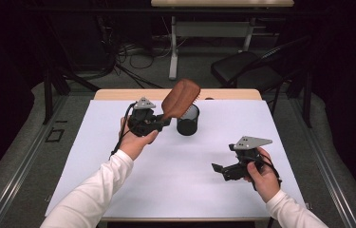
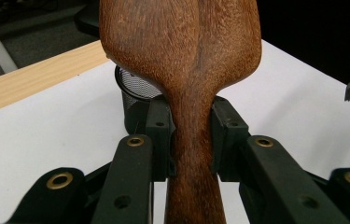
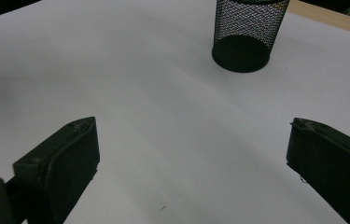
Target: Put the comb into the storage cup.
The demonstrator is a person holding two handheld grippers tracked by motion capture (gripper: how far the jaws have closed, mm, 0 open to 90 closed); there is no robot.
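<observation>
A brown wooden hairbrush (image 1: 180, 98) is held up over the table, its head tilted above a black mesh cup (image 1: 188, 120). My left gripper (image 1: 165, 121) is shut on the brush's handle (image 2: 191, 154), both pads pressing its narrow neck. The mesh cup (image 2: 133, 95) stands just behind the brush in the left gripper view. My right gripper (image 1: 219, 169) hovers over the right front of the white table, jaws wide open with nothing between them. In the right gripper view my right gripper (image 3: 191, 154) looks toward the mesh cup (image 3: 246, 35) standing farther off.
The white sheet (image 1: 175, 166) covers most of the table, with a wooden strip (image 1: 118, 94) along the far edge. Beyond the table are a black chair (image 1: 247, 69), a desk leg and floor cables.
</observation>
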